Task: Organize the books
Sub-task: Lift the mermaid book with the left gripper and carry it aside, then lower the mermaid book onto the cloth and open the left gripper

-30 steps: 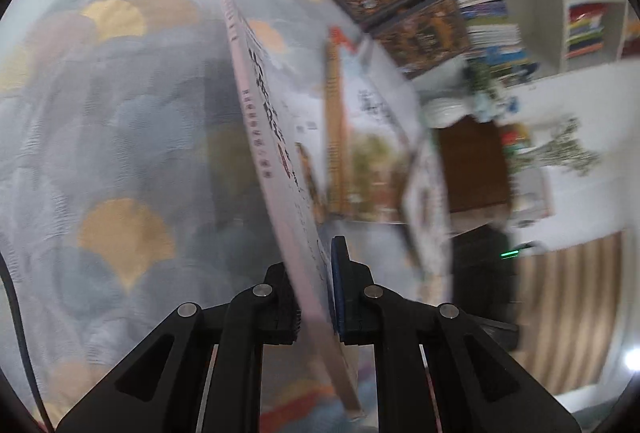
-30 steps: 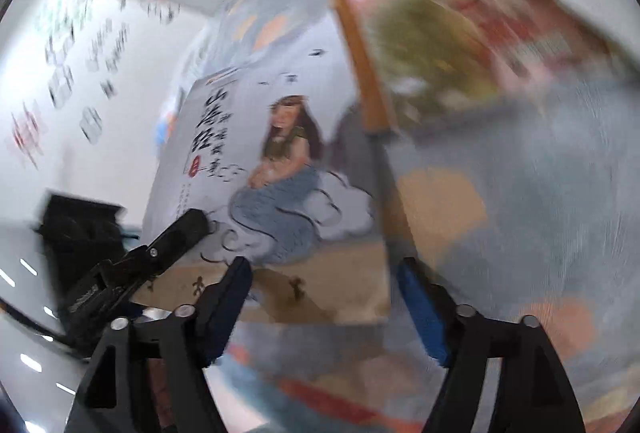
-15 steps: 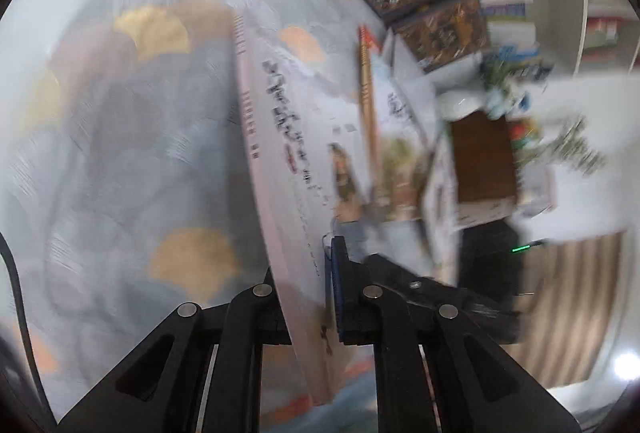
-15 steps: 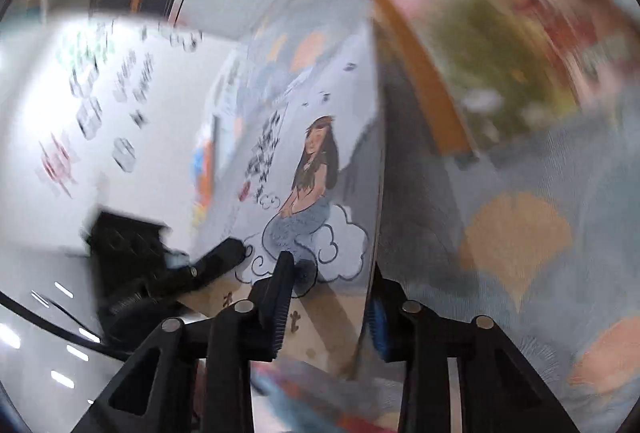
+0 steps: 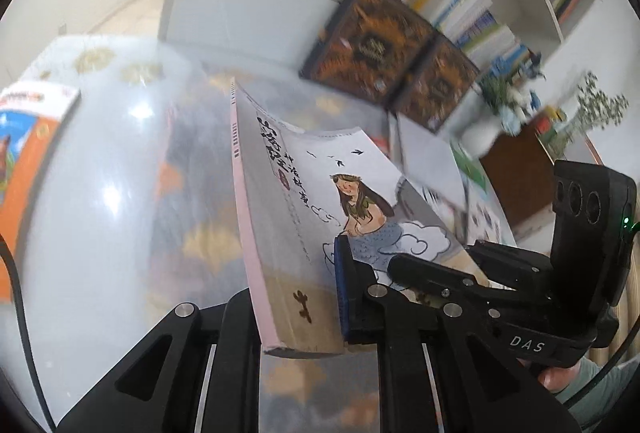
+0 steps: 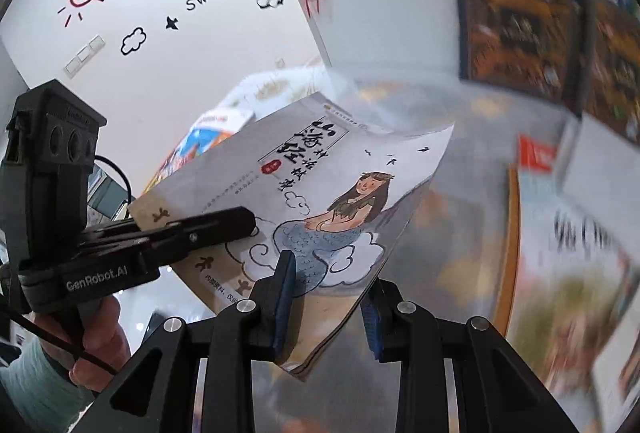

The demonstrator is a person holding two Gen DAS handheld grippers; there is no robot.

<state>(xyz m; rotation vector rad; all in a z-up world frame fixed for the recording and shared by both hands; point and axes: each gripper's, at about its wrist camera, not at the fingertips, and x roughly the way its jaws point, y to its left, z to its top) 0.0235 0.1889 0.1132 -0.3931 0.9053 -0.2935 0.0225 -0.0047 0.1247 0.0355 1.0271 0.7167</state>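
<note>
While both tilt downward | left tool (image 5: 300, 309), right tool (image 6: 328, 305) clamp mermaid book (image 6: 320, 201)

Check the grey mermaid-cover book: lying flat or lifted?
Lifted. The grey mermaid-cover paperback book hangs tilted above the scallop-patterned tablecloth, clamped by the left gripper and right gripper; its free corner curls.

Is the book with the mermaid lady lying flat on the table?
No, the mermaid book is up in the air, pinched by the left tool and the right tool above the table.
</note>
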